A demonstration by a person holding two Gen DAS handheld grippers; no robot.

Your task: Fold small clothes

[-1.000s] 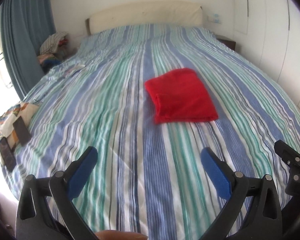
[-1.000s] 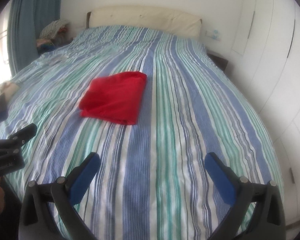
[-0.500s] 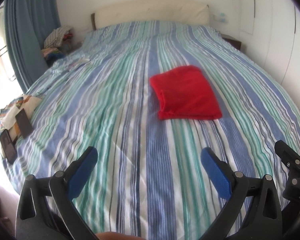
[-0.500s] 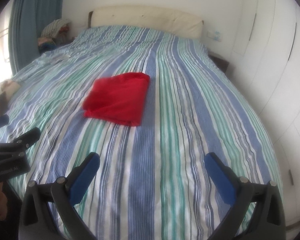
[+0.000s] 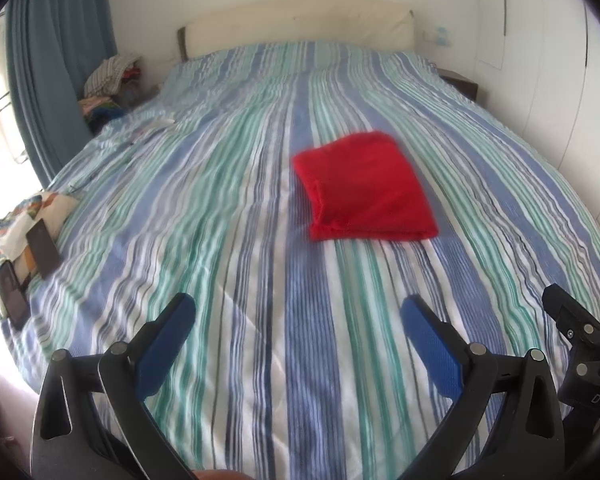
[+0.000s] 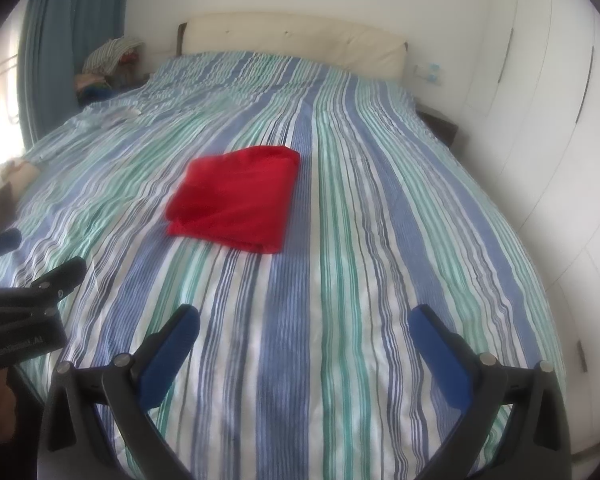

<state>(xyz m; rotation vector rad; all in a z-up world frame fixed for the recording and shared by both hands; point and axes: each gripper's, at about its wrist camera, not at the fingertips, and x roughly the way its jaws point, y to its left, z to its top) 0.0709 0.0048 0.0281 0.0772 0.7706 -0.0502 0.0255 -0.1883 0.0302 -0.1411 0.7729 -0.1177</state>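
Blue-padded left gripper (image 5: 296,312), right gripper (image 6: 304,322) — wide apart, empty.

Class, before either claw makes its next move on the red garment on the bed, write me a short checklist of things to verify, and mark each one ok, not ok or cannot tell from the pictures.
1. Left claw open and holding nothing: ok.
2. Right claw open and holding nothing: ok.
3. Red garment lies folded on the striped bedcover, with no claw touching it: ok.
4. Bedcover between claws and garment free of other things: ok.
5. Fold neat enough to count as finished: cannot tell, edges are blurred.
6. More small clothes waiting to be folded: cannot tell; a clothes pile sits beside the bed's far corner.
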